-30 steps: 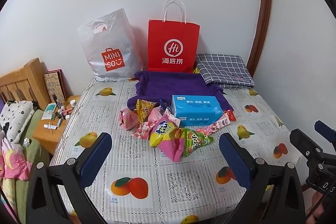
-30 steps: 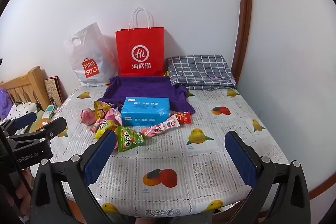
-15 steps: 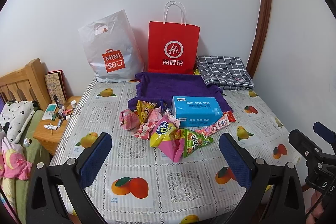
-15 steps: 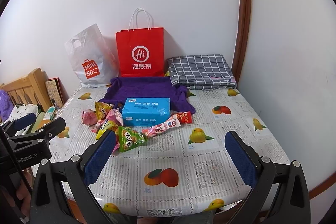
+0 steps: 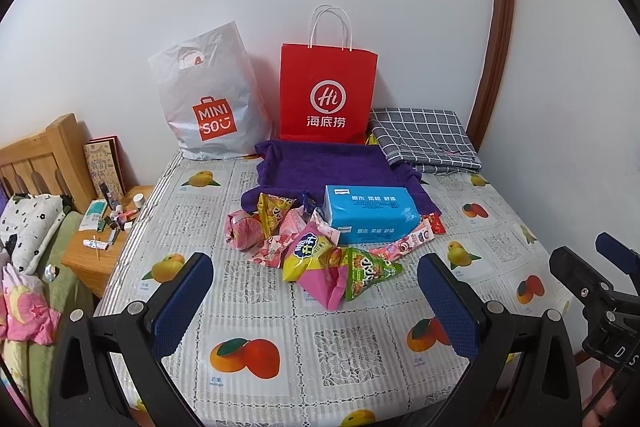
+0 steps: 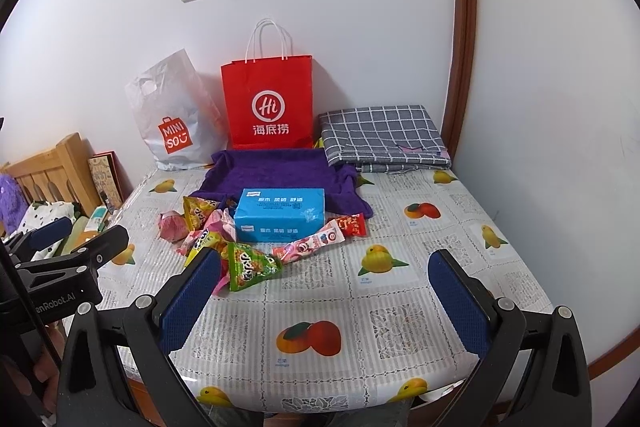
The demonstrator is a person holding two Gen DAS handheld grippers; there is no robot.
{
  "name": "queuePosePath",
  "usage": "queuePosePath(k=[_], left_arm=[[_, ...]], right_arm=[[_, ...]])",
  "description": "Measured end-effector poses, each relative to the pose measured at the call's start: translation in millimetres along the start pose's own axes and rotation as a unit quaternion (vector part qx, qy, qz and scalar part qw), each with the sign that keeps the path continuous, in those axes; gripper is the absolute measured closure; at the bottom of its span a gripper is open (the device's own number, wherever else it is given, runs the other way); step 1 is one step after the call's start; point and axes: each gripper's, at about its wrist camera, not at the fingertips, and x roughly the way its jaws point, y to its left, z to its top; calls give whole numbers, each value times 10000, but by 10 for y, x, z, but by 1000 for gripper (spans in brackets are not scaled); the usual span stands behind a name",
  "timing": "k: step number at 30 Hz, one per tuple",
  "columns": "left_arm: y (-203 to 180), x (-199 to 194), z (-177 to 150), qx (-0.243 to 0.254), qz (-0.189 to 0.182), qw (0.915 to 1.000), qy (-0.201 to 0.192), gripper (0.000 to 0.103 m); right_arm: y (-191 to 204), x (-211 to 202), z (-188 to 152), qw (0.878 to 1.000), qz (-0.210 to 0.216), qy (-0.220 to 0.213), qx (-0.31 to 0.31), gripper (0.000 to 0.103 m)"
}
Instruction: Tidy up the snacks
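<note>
A heap of snack packets lies mid-table: a green triangular packet (image 5: 368, 273) (image 6: 250, 265), a yellow-and-blue packet (image 5: 306, 253), a pink packet (image 5: 244, 231) and a long pink strawberry bar (image 6: 310, 245). Behind them sit a blue tissue box (image 5: 370, 213) (image 6: 280, 215) and a purple cloth tray (image 5: 332, 169) (image 6: 276, 175). My left gripper (image 5: 316, 301) is open above the table's near part, a short way in front of the heap. Further right, over the front of the table, my right gripper (image 6: 324, 299) is open and holds nothing.
A red paper bag (image 5: 328, 93) and a white MINISO bag (image 5: 208, 107) lean on the back wall. A folded grey checked cloth (image 5: 424, 139) lies back right. A wooden bedside stand (image 5: 100, 247) with small bottles and a bed stand left of the table (image 6: 400, 311).
Both views have shifted only slightly; the scene sits a touch lower in frame. Nothing on the table moved and both grippers stay open.
</note>
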Motion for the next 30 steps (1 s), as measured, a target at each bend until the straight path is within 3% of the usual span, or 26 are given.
queuePosePath(k=[30], left_arm=[[-62, -36, -38, 95, -44, 9999, -69, 1]], right_arm=[[-34, -37, -21, 9999, -21, -66, 77, 1]])
